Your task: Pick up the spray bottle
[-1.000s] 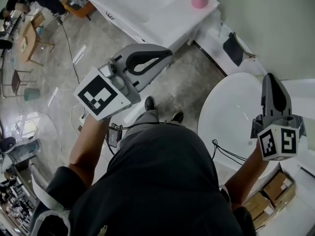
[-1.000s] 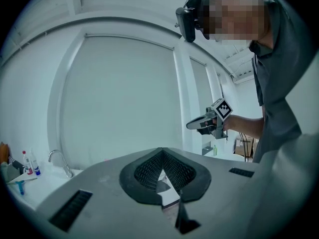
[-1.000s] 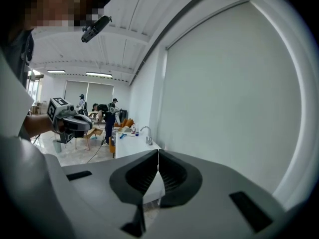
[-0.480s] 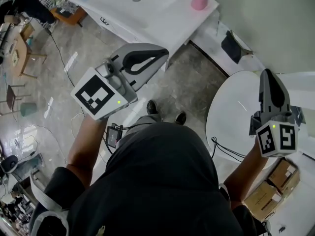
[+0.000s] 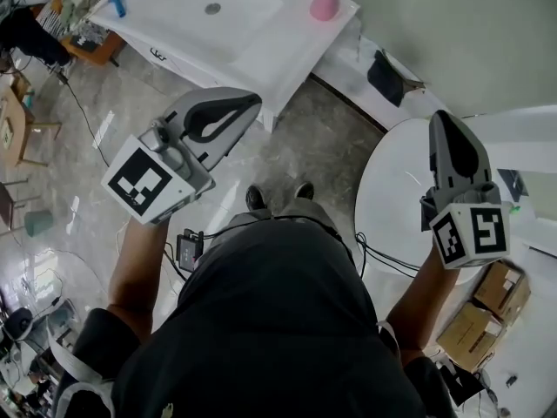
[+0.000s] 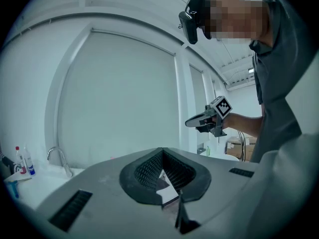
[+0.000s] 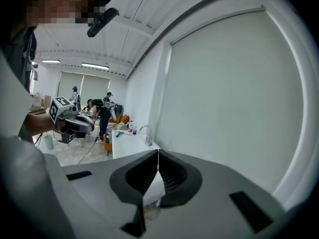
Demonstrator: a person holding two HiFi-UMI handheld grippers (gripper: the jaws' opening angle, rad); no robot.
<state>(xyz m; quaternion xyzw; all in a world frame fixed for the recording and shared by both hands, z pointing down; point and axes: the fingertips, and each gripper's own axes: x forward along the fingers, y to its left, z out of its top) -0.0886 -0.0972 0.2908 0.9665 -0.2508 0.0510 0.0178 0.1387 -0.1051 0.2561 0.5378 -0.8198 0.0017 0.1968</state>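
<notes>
A pink spray bottle (image 5: 326, 3) stands at the right end of the white sink counter (image 5: 252, 33), at the top of the head view. My left gripper (image 5: 255, 101) hangs in the air over the floor, well short of the counter, with its jaws shut and empty. My right gripper (image 5: 440, 116) is over the round white table (image 5: 392, 190), also shut on nothing. In the left gripper view the jaw tips (image 6: 162, 149) meet in front of a blank wall. The right gripper view shows closed tips (image 7: 158, 151) too.
A tap (image 6: 57, 158) and small bottles (image 6: 22, 161) stand on the counter's far part. Cardboard boxes (image 5: 487, 312) lie by the round table, a dark bag (image 5: 383, 77) leans at the wall. Cables run over the floor (image 5: 87, 120). People (image 7: 104, 116) stand far back in the room.
In the head view both grippers, the counter and the pink bottle have slid to the left. Both grippers stay shut and empty.
</notes>
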